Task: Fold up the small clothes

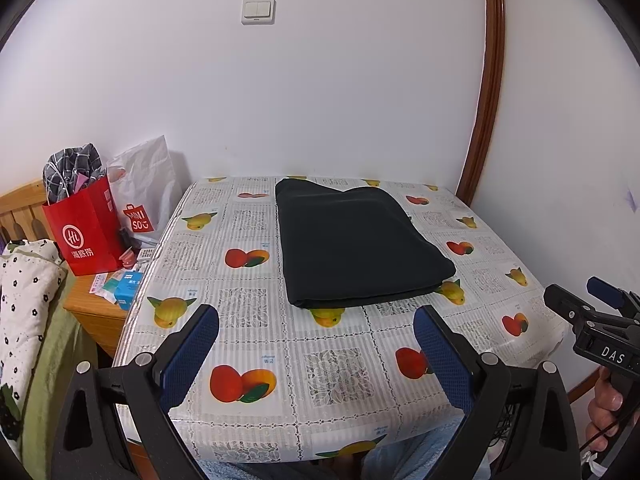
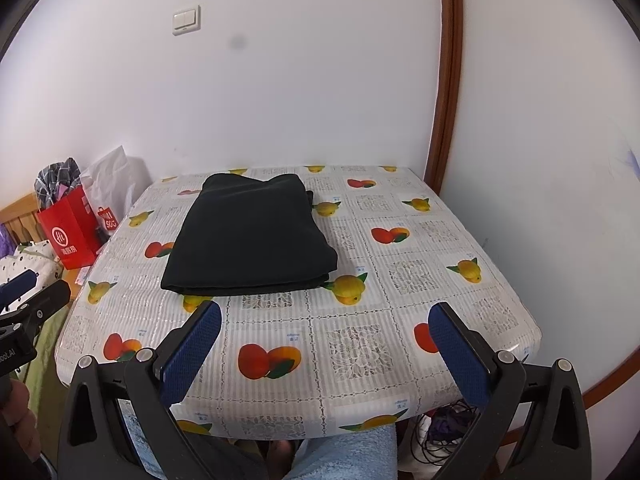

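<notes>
left gripper [image 1: 316, 316]: black frame, blue textured pads, silver screws | right gripper [image 2: 325, 314]: same build, white "DAS" label on body | lap: light blue fleecy fabric

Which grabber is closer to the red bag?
Left. The left gripper sits on the red bag's side of the table; the right gripper is farther away, toward the opposite side.

Dark garment [image 1: 356, 240], folded into a flat rectangle, lying on the fruit-patterned tablecloth [image 1: 248, 344], toward the far side
</notes>
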Demonstrator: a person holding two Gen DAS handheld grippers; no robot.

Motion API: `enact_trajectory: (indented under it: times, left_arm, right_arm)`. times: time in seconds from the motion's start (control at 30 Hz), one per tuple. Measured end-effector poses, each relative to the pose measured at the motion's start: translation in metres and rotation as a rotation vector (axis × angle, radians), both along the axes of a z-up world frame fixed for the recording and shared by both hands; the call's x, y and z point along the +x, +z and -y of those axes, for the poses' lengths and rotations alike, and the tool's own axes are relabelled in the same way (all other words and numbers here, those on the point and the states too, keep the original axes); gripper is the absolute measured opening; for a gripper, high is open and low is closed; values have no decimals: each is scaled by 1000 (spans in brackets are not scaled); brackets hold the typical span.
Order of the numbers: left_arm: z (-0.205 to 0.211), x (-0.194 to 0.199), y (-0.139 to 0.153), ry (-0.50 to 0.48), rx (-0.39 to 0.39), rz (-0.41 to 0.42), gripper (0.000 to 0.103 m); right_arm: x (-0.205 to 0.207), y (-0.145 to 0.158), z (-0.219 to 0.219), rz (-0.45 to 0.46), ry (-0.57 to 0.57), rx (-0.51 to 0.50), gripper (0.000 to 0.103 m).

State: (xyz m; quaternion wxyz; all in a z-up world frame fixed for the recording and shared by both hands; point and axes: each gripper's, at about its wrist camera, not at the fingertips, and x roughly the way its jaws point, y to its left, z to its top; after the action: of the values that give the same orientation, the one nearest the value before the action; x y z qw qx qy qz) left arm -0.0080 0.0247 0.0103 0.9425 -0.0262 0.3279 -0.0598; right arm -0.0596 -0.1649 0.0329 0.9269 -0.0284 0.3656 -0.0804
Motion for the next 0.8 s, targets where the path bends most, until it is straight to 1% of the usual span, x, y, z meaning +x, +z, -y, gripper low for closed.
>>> enact_trajectory:
  times: [0.8]
  left_arm:
    - [0,-1,1,-2,-1,-3,98]
  right_arm:
    - [-2,1,-2,4,-3,-4,102]
